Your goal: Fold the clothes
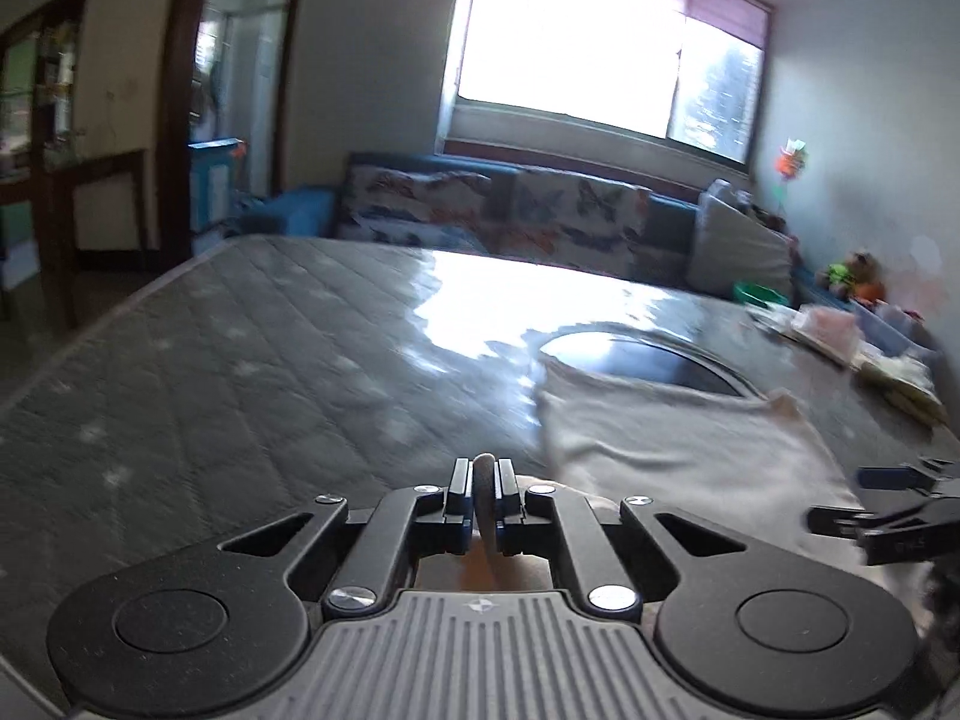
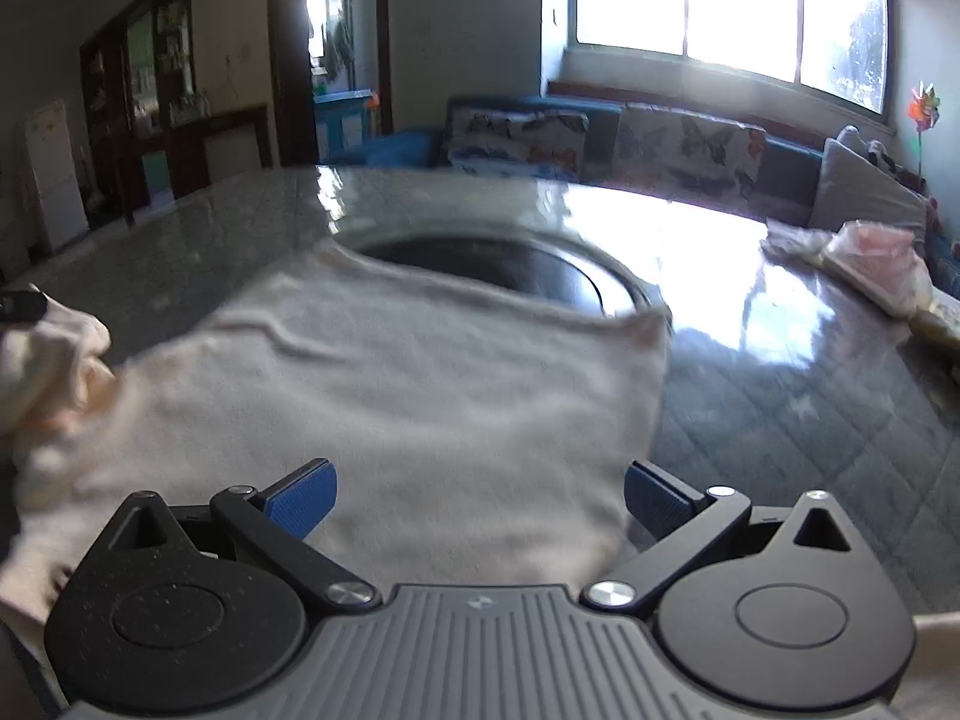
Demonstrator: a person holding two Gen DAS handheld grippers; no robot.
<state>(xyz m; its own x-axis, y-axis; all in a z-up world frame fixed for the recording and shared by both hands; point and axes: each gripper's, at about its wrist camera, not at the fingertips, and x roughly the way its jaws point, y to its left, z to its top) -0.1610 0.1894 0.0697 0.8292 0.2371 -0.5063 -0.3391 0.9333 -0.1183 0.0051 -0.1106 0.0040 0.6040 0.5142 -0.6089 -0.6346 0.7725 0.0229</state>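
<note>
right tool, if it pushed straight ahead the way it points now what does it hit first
Most likely the pale cloth spread on the table, directly ahead of the open right tool. Beyond it lies the dark round recess; depth is blurred, so it might skim over.

Two low wrist views toward the window point(image 1: 606, 54), sharing the garment point(image 2: 384, 396).

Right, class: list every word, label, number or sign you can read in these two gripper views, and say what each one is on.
No text can be read in either view.
Small round emblem on the grey ribbed gripper body: a symbol, not lettering.
Faint embossed marks on the black right gripper at the left view's edge: too blurred to read.
Items on the dark wooden shelves: too small to read.
Cream folded garment: no print visible.
</note>
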